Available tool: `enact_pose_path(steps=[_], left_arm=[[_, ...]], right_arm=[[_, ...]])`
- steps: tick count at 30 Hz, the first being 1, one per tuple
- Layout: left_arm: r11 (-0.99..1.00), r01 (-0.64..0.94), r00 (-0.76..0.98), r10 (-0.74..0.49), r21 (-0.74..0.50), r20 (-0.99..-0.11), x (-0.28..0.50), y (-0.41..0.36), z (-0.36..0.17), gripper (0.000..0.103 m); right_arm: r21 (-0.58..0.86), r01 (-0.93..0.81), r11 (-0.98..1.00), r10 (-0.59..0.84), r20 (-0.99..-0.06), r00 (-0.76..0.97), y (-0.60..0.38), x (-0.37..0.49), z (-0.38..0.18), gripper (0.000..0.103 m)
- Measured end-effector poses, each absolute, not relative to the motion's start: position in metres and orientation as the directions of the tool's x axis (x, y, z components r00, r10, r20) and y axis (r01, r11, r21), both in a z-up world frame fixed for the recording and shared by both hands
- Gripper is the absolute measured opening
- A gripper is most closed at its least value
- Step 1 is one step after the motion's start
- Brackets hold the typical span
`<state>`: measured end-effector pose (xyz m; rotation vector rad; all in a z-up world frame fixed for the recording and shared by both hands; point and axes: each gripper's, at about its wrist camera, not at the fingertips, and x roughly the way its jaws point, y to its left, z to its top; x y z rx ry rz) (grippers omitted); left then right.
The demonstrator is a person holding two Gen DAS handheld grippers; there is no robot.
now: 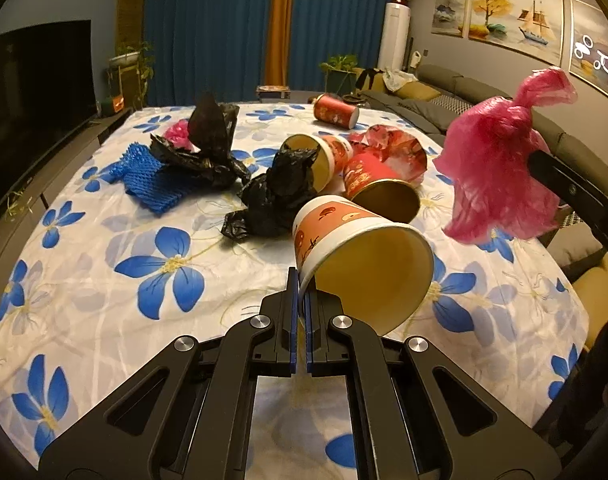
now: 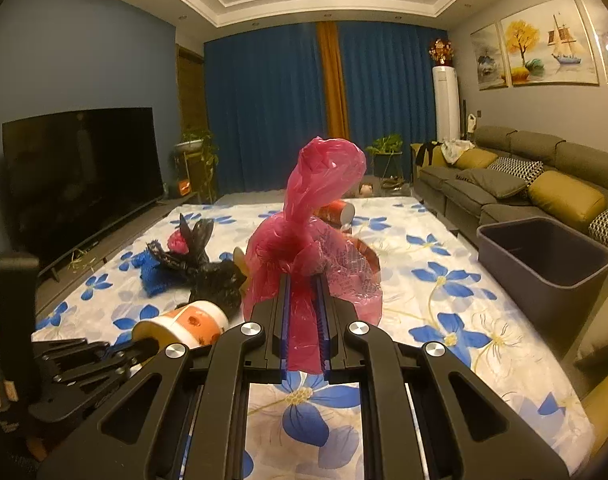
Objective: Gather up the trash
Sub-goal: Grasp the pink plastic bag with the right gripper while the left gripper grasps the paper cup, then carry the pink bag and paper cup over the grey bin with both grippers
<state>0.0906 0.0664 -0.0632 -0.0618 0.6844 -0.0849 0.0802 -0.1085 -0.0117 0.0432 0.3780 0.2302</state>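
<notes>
The left hand-held gripper (image 1: pixel 300 300) has its two blue pads pinched tight on the thin rim of an orange and white paper cup (image 1: pixel 356 256). The rim is the easy place to hold, because the cup is too wide to fit between the pads. The cup tips sideways with its open mouth toward 4 o'clock in the left view.

The right hand-held gripper (image 2: pixel 304 320) is clamped on a crumpled pink plastic bag (image 2: pixel 304 240), which stands up from the pads. It looks held high so it clears the other things.

More trash lies on the worktop with the white cloth and blue flowers (image 1: pixel 104 280): black plastic bags (image 1: pixel 276 196), a blue foam net (image 1: pixel 148 180) and red paper cups (image 1: pixel 336 110), all up toward 12 o'clock.

A grey plastic bin (image 2: pixel 544 256) sits at 3 o'clock in the right view, beside the worktop. It looks empty and is likely where both things will go.
</notes>
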Motion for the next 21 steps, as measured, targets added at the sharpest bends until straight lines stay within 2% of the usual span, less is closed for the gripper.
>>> enact_pose_path(steps=[21], left_arm=[[0.995,0.058,0.819,-0.097,-0.087,-0.565,0.090,0.041,-0.021,0.002]], right_arm=[[0.147,-0.161,0.976,0.202,-0.324,0.924,-0.152,0.081,-0.002,0.013]])
